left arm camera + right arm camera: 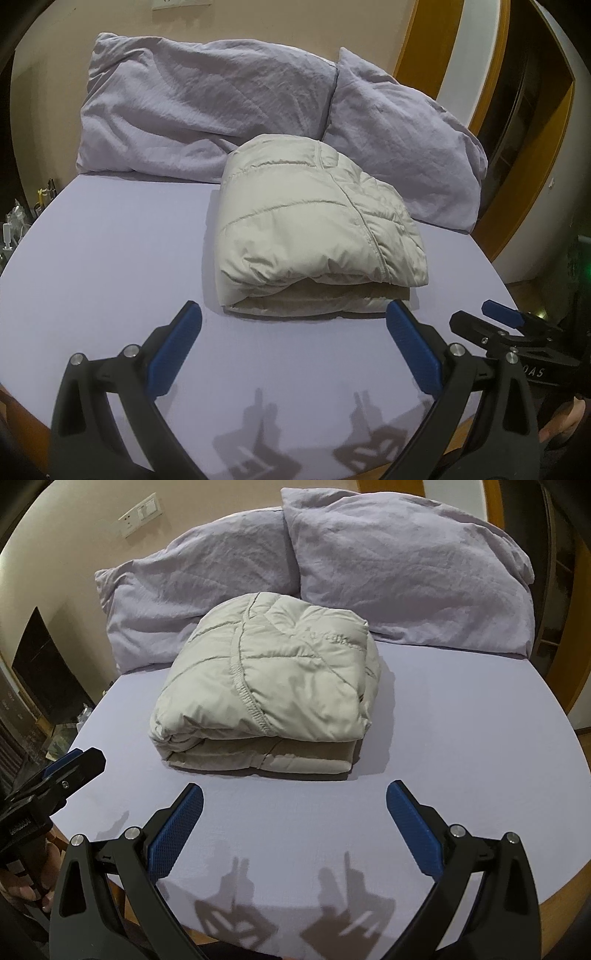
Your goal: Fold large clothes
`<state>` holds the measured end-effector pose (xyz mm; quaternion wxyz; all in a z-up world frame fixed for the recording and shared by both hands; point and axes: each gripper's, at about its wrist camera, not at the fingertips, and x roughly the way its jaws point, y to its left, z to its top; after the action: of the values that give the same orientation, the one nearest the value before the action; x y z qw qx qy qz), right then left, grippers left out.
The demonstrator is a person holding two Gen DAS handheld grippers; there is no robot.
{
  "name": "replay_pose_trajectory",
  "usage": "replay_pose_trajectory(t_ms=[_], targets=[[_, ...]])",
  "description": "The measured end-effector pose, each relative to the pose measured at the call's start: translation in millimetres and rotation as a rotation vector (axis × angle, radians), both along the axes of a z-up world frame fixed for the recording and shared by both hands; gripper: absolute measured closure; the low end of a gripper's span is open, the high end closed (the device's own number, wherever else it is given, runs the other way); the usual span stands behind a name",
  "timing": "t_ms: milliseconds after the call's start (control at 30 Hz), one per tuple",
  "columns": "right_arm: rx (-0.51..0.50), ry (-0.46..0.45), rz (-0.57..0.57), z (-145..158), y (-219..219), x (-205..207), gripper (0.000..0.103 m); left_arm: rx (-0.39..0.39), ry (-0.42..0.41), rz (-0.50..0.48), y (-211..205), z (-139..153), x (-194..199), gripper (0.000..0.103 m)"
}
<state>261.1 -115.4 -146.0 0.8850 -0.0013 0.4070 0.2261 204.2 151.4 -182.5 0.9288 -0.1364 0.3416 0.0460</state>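
Plainly, the left gripper [293,319] hovered with its fingers spread and nothing between them, near the folded quilted jacket [314,221] on the lilac bed sheet [110,258]; pillows [207,107] lay beyond, and the right gripper [294,801] gaped empty too.

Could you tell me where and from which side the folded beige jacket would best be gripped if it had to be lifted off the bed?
Probably the near edge of the folded puffer jacket, coming in low from the front. There the stacked layers end in a thick lip facing both open grippers, left gripper and right gripper. One jaw under the stack, one on top, should keep the fold together; the rounded top offers little to pinch.
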Motion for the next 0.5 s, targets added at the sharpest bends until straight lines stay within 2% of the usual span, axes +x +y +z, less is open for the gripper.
replay_pose_trajectory(t_ms=[500], targets=[[0.025,-0.003,-0.012,-0.2,1.5,-3.6,0.002,-0.002,-0.009,-0.008,0.0,-1.5,-1.1,0.003]])
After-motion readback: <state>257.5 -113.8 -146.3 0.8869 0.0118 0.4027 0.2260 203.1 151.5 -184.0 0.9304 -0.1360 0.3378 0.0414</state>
